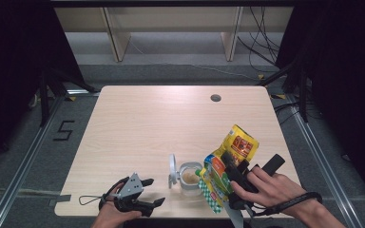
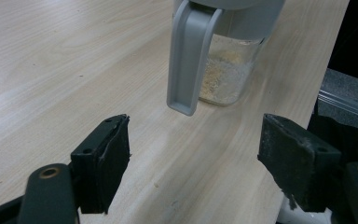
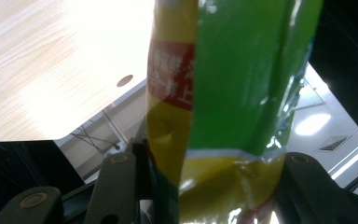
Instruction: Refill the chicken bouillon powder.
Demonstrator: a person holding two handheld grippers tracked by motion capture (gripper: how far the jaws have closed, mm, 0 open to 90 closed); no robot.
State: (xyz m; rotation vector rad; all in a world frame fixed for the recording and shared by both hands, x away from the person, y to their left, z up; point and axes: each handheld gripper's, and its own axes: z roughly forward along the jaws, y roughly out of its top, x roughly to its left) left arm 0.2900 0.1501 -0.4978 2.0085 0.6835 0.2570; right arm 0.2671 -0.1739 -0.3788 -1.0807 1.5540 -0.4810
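Right gripper [image 1: 228, 173] holds the yellow-green snack pouch [image 1: 228, 164] tilted over the open glass jar [image 1: 189, 178], its fingers pinching the pouch across its body; the right gripper view has the foil creased between them. The jar stands near the front edge of the bench [image 1: 171, 118], some pale powder in the bottom, its grey hinged lid [image 1: 172, 170] flipped up on the left side. Left gripper [image 1: 147, 192] rests on the bench just left of the jar, fingers spread and holding nothing; in the left gripper view the lid's latch [image 2: 186, 60] hangs ahead of them.

Risks, as I judge them:
- Pour misses. The pouch mouth sits at the jar's right rim, not clearly over the opening; contents could spill onto the bench.
- Jar is unsteadied. Nothing grips it, so a nudge from the pouch could slide or tip it, and the bench edge is close.
- Grip is on soft foil. Squeezing could choke the flow or release it in a burst; the slick film could also slip.
- The upright lid could swing shut if bumped.
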